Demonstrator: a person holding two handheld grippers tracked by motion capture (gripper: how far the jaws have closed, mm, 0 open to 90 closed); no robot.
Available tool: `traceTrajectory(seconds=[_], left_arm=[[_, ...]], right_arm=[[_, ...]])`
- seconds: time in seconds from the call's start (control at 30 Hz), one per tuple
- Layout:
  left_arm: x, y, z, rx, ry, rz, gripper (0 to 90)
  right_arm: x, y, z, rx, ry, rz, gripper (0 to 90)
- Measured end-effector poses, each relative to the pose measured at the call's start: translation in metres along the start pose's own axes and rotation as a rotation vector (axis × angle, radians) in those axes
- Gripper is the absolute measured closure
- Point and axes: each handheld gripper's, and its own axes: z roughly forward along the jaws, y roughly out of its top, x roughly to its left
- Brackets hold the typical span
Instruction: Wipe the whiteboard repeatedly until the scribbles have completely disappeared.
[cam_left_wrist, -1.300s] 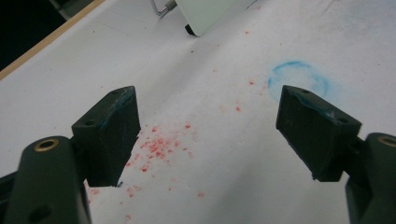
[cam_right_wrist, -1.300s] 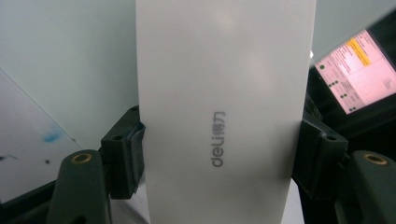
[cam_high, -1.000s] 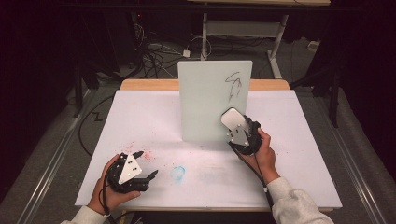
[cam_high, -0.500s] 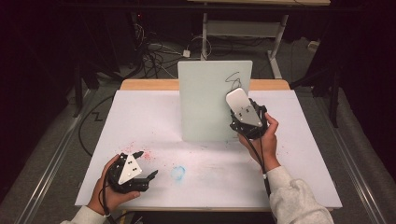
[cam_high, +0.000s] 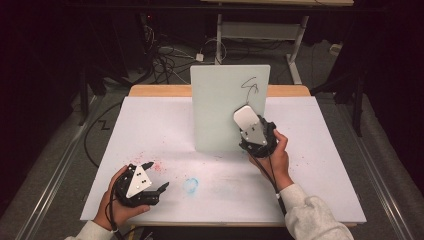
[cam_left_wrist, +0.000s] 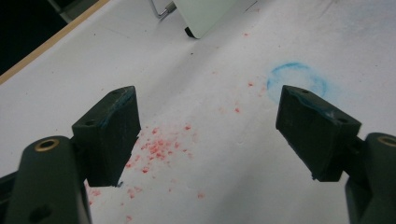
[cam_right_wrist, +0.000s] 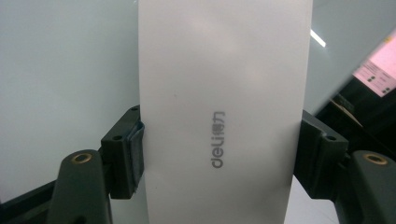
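One eraser (cam_high: 246, 119), clamped by the right gripper (cam_high: 255, 134), sits at 6 o'clock below the scribble (cam_high: 250, 85) on the whiteboard (cam_high: 220, 107); the left gripper (cam_high: 150, 182) rests agape.

White eraser (cam_right_wrist: 224, 116) clamped upright against the standing whiteboard (cam_high: 220, 105).

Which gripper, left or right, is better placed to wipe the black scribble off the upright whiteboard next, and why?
Probably the right. The right gripper is shut on the white eraser and held against the whiteboard, just below the scribble. The left gripper is open, holding nothing, low over the table.
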Motion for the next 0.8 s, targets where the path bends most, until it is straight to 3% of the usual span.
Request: traceTrajectory(seconds=[0.07, 0.17, 0.57, 0.8], left_arm=[[0.000, 0.000, 0.000, 0.000, 0.000, -0.002, 21.0], [0.000, 0.000, 0.000, 0.000, 0.000, -0.003, 21.0], [0.001, 0.000, -0.001, -0.007, -0.002, -0.008, 21.0], [0.001, 0.000, -0.002, -0.007, 0.000, -0.006, 21.0]], right_arm=[[0.003, 0.000, 0.000, 0.003, 0.001, -0.005, 30.9], [-0.004, 0.004, 0.001, 0.004, 0.016, 0.009, 31.0], [-0.054, 0.044, -0.001, -0.050, -0.055, 0.122, 31.0], [-0.052, 0.043, -0.001, -0.049, -0.049, 0.126, 30.9]])
